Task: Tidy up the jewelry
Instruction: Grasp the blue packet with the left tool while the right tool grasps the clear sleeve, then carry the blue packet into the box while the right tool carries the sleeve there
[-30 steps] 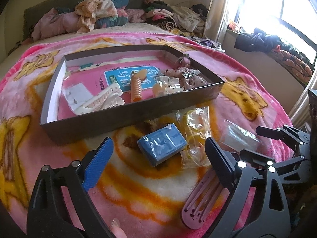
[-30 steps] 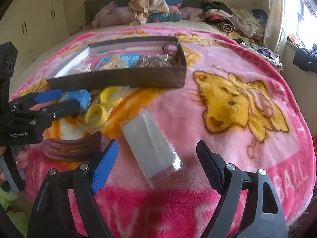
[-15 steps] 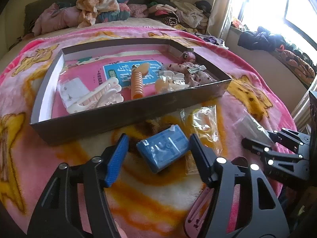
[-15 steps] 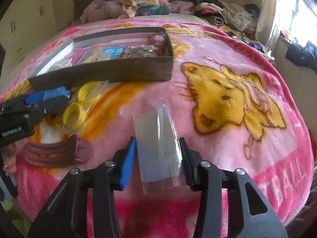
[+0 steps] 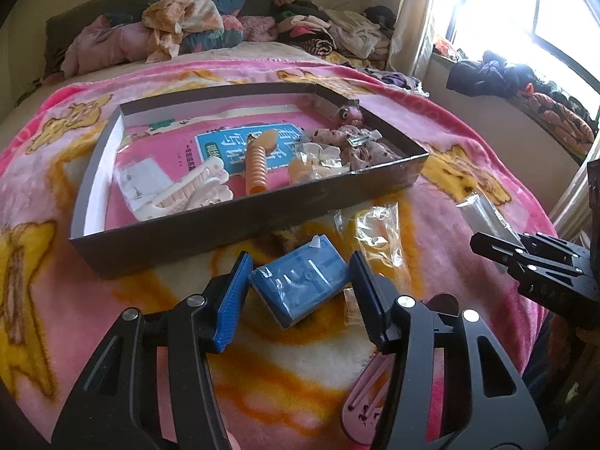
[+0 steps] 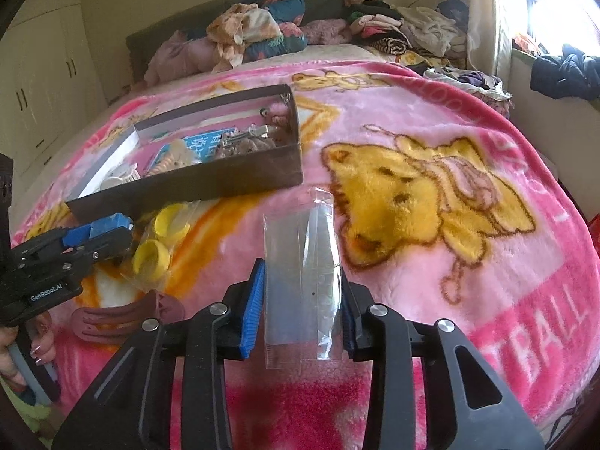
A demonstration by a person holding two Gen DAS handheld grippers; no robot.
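Note:
A blue wrapped packet (image 5: 298,283) lies on the pink blanket just in front of the dark tray (image 5: 240,225). My left gripper (image 5: 298,294) has closed in around it, both pads touching its sides. My right gripper (image 6: 302,305) is shut on a clear plastic sleeve (image 6: 300,262), held upright off the blanket. The tray holds a white claw clip (image 5: 187,191), an orange spiral clip (image 5: 257,165) and small floral pieces (image 5: 352,146). A clear bag of yellow rings (image 6: 161,240) lies beside the packet.
A mauve hair claw (image 6: 123,315) lies on the blanket near the front edge, under the left gripper. Piled clothes (image 5: 187,26) fill the bed's far end. A window sill with clothes (image 5: 506,75) is on the right.
My left gripper moved forward and closed onto the blue packet. My right gripper closed on the clear sleeve and lifted it off the blanket.

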